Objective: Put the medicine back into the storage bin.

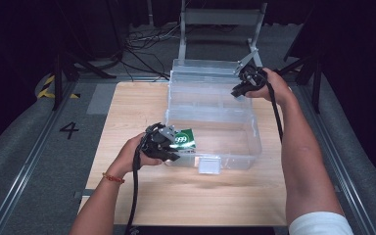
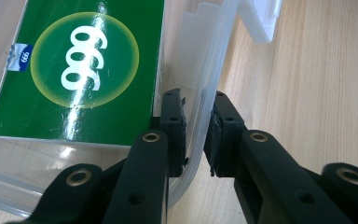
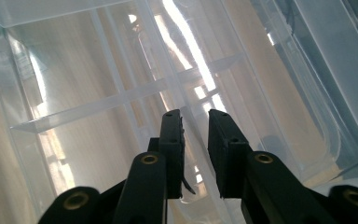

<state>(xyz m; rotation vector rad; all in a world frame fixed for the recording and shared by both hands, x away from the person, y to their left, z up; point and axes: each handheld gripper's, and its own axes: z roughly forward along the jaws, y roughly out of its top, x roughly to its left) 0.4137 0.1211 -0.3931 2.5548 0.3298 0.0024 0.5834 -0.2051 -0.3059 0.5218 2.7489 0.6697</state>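
A: At the near-left corner of the clear plastic storage box (image 1: 215, 132): left gripper (image 2: 198, 133), jaws clamped on the box wall, one pad inside, one outside. Green carton marked "999" (image 2: 81, 70) lies flat inside, just beside that wall.

B: And at the box's far-right corner?

A: Right gripper (image 3: 196, 140), jaws narrow, straddling a thin edge of the raised lid (image 1: 200, 73); whether the pads bite it, I cannot tell.

B: Risks?

A: Probable: slick plastic slipping from the right pads, dropping the lid; or the left pull dragging the light box.

B: Surroundings of the box?

A: Pale wooden tabletop (image 1: 127, 112) beneath; grey floor, cables and dark drapes beyond.
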